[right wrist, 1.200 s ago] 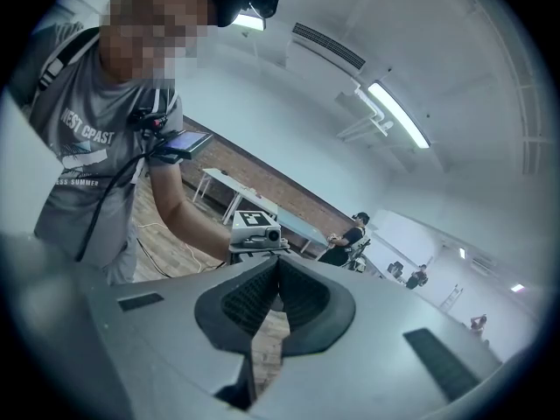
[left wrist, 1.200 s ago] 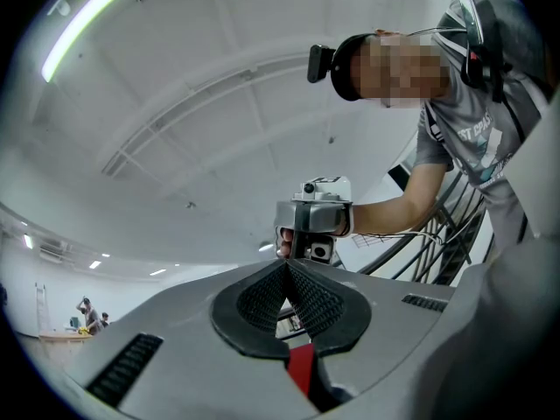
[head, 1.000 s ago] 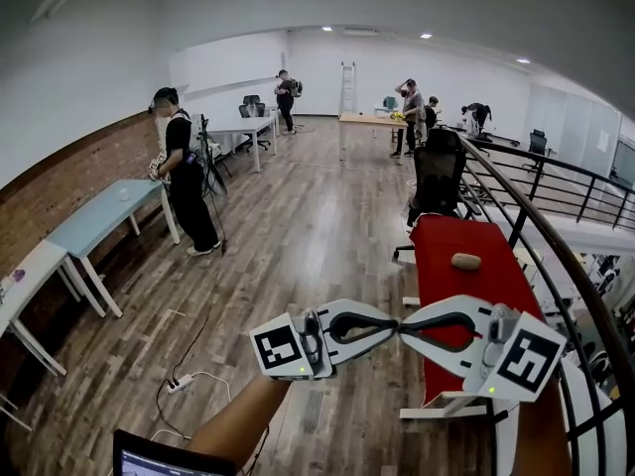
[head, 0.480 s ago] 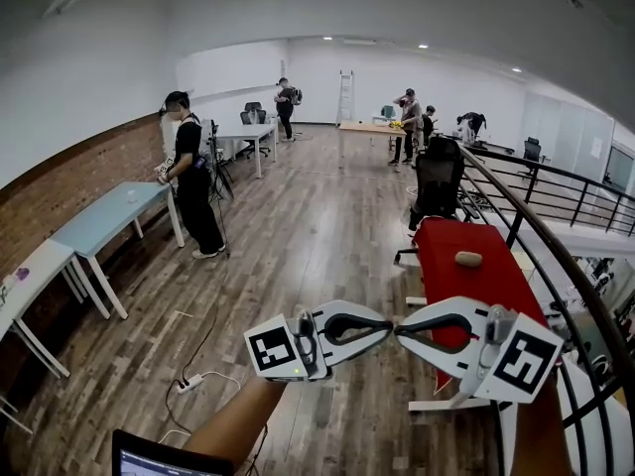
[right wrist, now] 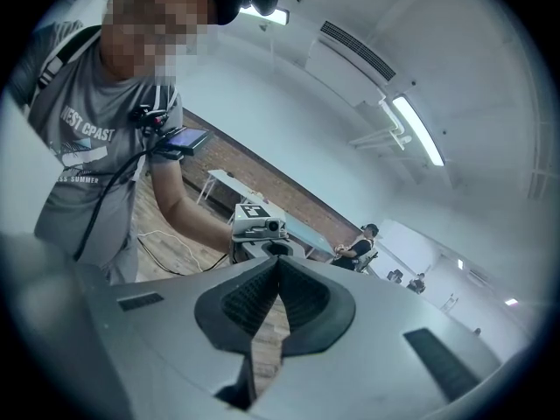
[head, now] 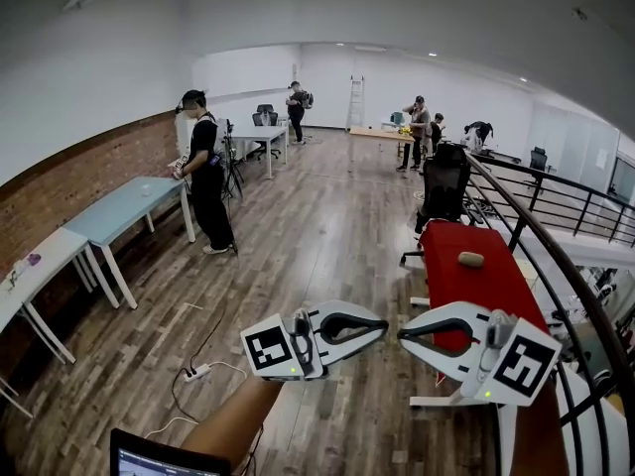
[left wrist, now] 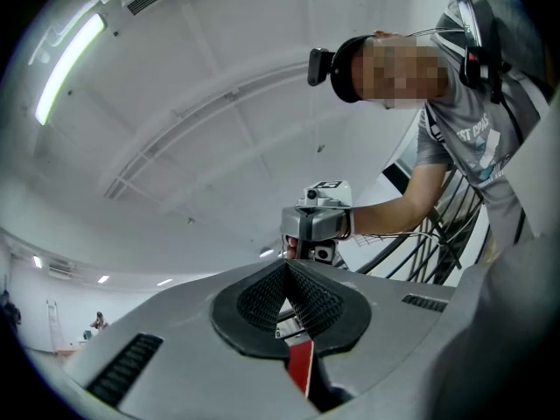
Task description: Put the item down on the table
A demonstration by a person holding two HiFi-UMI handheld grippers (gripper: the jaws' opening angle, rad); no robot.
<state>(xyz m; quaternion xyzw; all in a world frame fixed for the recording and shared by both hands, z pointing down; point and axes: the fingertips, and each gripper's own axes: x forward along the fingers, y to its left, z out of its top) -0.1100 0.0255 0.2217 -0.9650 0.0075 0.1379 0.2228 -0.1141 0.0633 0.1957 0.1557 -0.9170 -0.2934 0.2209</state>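
At the right of the head view, a small tan item (head: 470, 259) lies on the red surface (head: 486, 291), near its far end, and nothing touches it. It is the only thing there that could be the task's item, but it is too small to say what it is. A dark railing (head: 556, 256) runs along the right side of the surface.

Well apart from the item, in the lower middle of the frame, the left tool (head: 383, 327) and the right tool (head: 401, 333) are held tip toward tip, near but not touching, above the wooden floor (head: 298, 236). Each tool has its jaws fully together, pad against pad, and holds nothing.

Judging from this, the putting down seems either finished or not begun, because no tool carries anything. If the item must be handled, the next move calls for one tool to open its jaws and go to the red surface.

The near end of the red surface is covered by the right tool. Both tool views look upward at the ceiling and at the person (right wrist: 96, 147), so they show almost nothing of the surface. Only a thin red strip appears below the left tool's jaws.
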